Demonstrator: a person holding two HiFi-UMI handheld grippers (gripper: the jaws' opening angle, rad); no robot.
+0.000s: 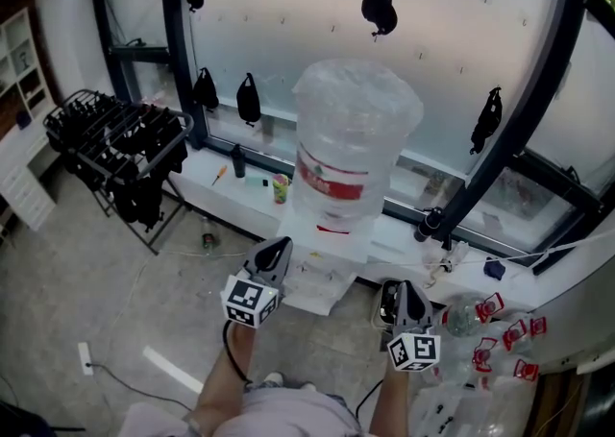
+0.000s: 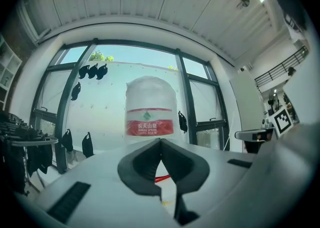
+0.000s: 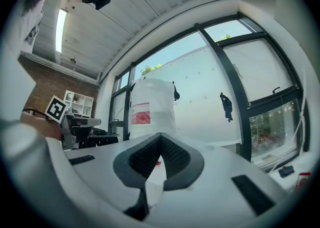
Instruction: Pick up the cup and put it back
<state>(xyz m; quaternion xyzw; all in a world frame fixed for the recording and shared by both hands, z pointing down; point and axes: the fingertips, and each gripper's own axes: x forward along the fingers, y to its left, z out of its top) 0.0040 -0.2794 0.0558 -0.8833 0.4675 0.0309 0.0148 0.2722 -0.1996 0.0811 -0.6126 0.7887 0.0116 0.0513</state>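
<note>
The left gripper [image 1: 275, 254] and right gripper [image 1: 404, 293] are held low in the frame before the water bottle [image 1: 354, 137], each with jaws pressed together on nothing. No cup can be made out for certain; a small greenish container [image 1: 280, 187] on the window ledge [image 1: 216, 197], left of centre, may be it. It is judged light, thin-walled and easily crushed, and is best taken gently across its side at mid-height.

农夫山泉, nongfu spring, on water jug label [image 2: 149, 128]
</note>
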